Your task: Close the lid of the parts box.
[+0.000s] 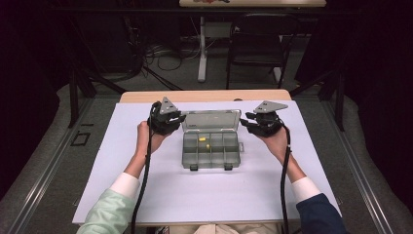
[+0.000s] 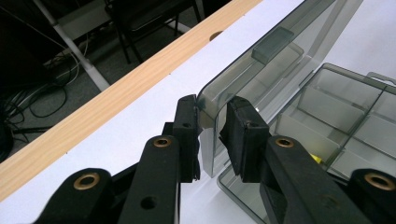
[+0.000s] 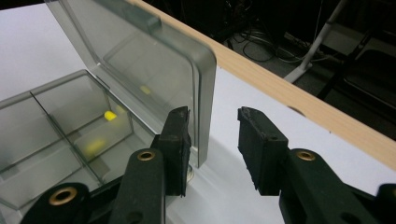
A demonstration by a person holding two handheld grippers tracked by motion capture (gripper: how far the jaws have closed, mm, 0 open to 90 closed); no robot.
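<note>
A clear grey compartment box (image 1: 187, 152) lies at the middle of the white sheet, its lid (image 1: 212, 121) standing up at the back. Two small yellow pieces (image 1: 204, 143) lie in its inner compartments. My left gripper (image 1: 181, 118) is at the lid's left edge. In the left gripper view its jaws (image 2: 211, 121) straddle the lid's corner (image 2: 261, 70) with a narrow gap, so it is open. My right gripper (image 1: 245, 119) is at the lid's right edge. In the right gripper view it (image 3: 214, 126) is wide open, with the lid's edge (image 3: 154, 70) beside one jaw.
The white sheet (image 1: 146, 195) covers most of the wooden table (image 1: 146, 96), whose far edge runs just behind the lid. Beyond the table are a chair (image 1: 258, 44), a desk leg (image 1: 202, 53) and floor cables (image 1: 165, 56).
</note>
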